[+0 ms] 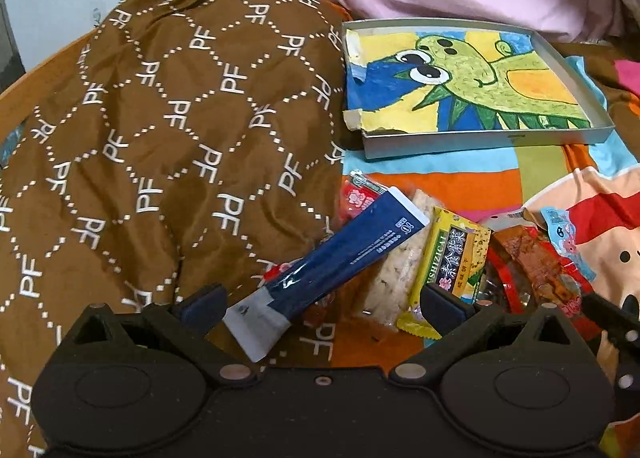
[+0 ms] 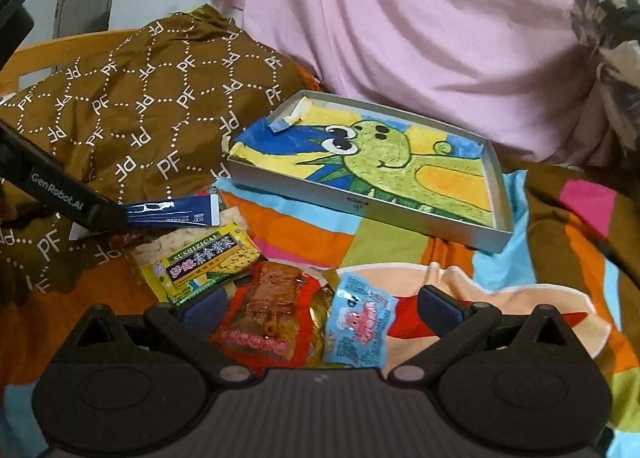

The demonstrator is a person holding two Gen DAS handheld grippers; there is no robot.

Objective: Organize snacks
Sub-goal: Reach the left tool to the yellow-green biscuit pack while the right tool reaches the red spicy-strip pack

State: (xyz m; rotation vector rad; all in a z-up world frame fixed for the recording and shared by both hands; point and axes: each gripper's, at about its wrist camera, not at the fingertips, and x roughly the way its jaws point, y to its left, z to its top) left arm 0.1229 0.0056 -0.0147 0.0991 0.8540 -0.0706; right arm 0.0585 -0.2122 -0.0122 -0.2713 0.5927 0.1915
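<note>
A pile of snacks lies on the colourful bedspread. A long dark blue sachet [image 1: 340, 254] slants across the pile, and my open left gripper [image 1: 322, 302] has its jaws wide on either side of the sachet's lower end without closing on it. Beside it lie a pale rice cracker pack [image 1: 394, 278], a yellow seaweed biscuit pack [image 1: 448, 270] and a red pack of brown tofu strips [image 1: 536, 270]. My right gripper [image 2: 320, 306] is open above the red tofu pack [image 2: 268, 318] and a light blue candy pack [image 2: 358, 326]. The grey tray [image 2: 496, 185] with a dinosaur drawing stands behind.
A brown quilt printed with PF [image 1: 168, 129] bulges on the left, close to the snacks. A pink sheet [image 2: 400, 25] hangs behind the tray. A cartoon-print cloth [image 1: 600, 225] lies at the right. The left gripper's body [image 2: 60, 193] crosses the right wrist view's left side.
</note>
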